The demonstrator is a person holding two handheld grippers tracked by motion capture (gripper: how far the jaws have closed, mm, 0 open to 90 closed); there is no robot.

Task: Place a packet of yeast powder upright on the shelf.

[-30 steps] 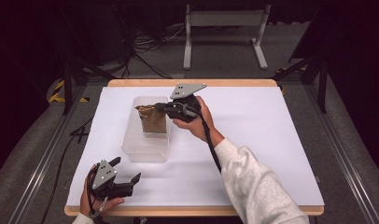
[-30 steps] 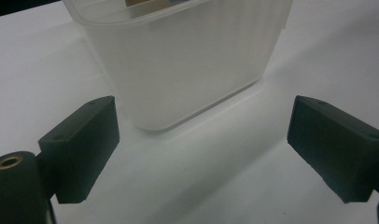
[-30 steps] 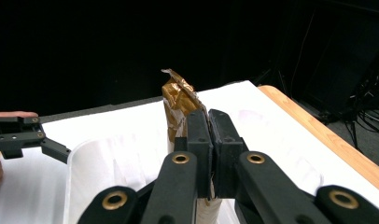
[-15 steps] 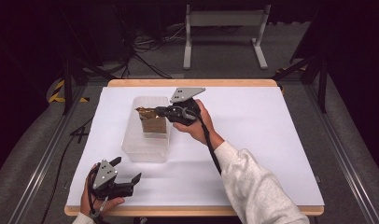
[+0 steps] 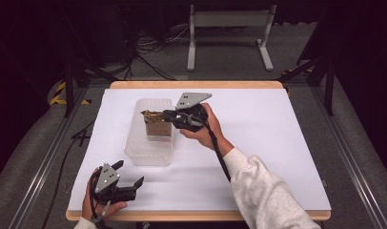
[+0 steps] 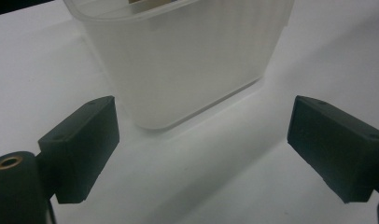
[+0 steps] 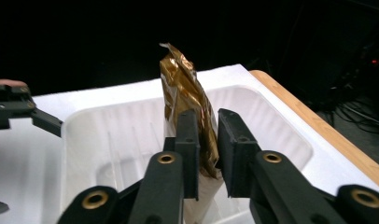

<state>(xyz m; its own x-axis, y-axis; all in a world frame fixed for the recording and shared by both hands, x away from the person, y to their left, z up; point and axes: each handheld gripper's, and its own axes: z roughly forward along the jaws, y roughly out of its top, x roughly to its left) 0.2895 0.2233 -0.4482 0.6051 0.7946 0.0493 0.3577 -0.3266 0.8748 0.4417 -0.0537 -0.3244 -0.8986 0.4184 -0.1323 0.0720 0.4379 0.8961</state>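
In the right gripper view, the right gripper (image 7: 207, 140) is clenched on a gold foil packet (image 7: 187, 100): its two black jaws press the packet from both sides, low in the centre of the frame. The packet stands upright between them, crinkled and shiny, with a pointed torn-looking top, and it is over the open translucent plastic container (image 7: 131, 135). In the high view the same right gripper (image 5: 168, 116) reaches from the centre toward the left, and the gold foil packet (image 5: 156, 120) sits at the far part of the translucent plastic container (image 5: 148, 148).

The left gripper (image 5: 127, 179) is at the lower left of the high view, held in the left hand (image 5: 103, 207) near the table edge. Its jaws are spread wide and hold nothing. In the left gripper view they stand far apart at the lower corners, with the ribbed, cloudy wall of the container (image 6: 192, 65) between and beyond them, not touching.

The container is rectangular with rounded corners. It stands on a white table cover (image 5: 277, 143) with a wooden edge (image 5: 196, 85). Around the table the floor is grey, with dark cables (image 5: 148, 52) and a white metal stand (image 5: 229, 28) at the top of the frame.
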